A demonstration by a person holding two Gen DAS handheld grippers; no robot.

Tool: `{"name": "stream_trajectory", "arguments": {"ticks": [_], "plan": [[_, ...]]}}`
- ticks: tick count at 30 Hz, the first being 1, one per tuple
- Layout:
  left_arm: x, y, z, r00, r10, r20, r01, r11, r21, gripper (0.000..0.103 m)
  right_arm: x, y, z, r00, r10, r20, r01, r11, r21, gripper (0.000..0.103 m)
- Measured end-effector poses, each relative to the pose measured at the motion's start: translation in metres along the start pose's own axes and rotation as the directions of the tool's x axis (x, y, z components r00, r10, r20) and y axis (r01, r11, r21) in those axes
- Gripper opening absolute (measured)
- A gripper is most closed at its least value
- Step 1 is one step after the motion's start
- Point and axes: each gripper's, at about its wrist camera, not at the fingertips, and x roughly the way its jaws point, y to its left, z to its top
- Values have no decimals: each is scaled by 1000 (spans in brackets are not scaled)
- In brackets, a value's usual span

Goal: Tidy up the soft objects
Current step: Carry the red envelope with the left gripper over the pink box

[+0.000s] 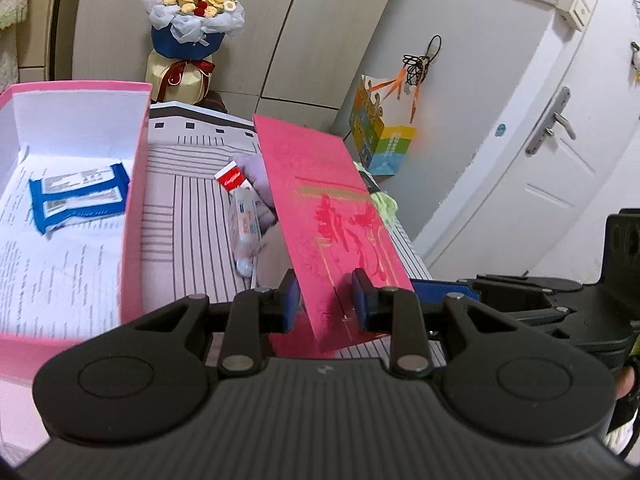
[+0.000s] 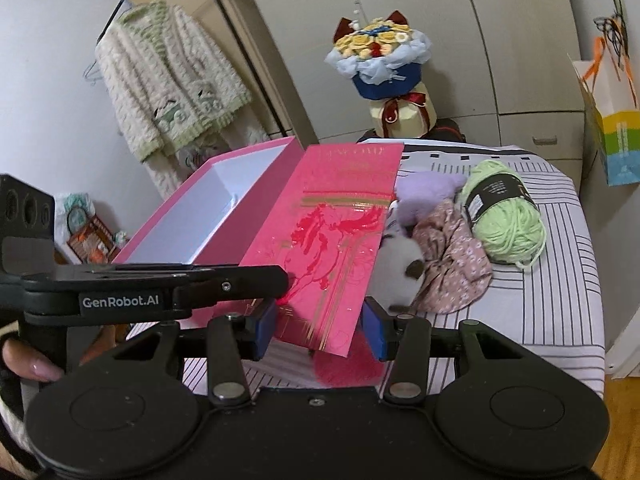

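Note:
A pink lid (image 1: 320, 200) with a red and gold horse print hangs tilted above the striped cover, held by both grippers. My left gripper (image 1: 326, 300) is shut on its near edge. My right gripper (image 2: 320, 332) has the same lid (image 2: 332, 240) between its blue pads, which press its sides. The open pink box (image 1: 132, 200) stands to the left, with blue and white packets (image 1: 76, 196) on printed paper inside. Right of the lid lie green yarn (image 2: 504, 216), a purple plush (image 2: 424, 196), a floral cloth (image 2: 452, 264) and a white plush (image 2: 396, 272), partly hidden.
A red and white toothpaste carton (image 1: 230, 178) and a clear tube pack (image 1: 246, 224) lie between box and lid. A flower bouquet (image 2: 380, 60) stands behind the striped surface (image 2: 540, 320). A colourful paper bag (image 1: 380, 136) hangs by the white door (image 1: 540, 140). A cardigan (image 2: 168, 80) hangs far left.

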Motion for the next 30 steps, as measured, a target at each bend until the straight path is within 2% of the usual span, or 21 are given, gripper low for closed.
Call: {"name": "stream_trajectory", "arguments": {"ticks": [8, 17, 23, 30], "plan": [[-48, 6, -21, 1000, 3, 13, -3, 1000, -3, 27, -20, 46, -15, 999, 6, -33, -8, 998, -63, 53], [-99, 20, -28, 997, 19, 69, -21, 1000, 23, 27, -28, 88, -12, 998, 61, -33, -64, 994, -94, 53], [-116, 44, -20, 994, 46, 103, -48, 999, 16, 27, -8, 112, 1, 996, 81, -29, -84, 989, -125, 53], [-122, 86, 2, 989, 85, 124, -83, 996, -18, 27, 34, 131, 30, 993, 109, -34, -113, 984, -134, 53]]}}
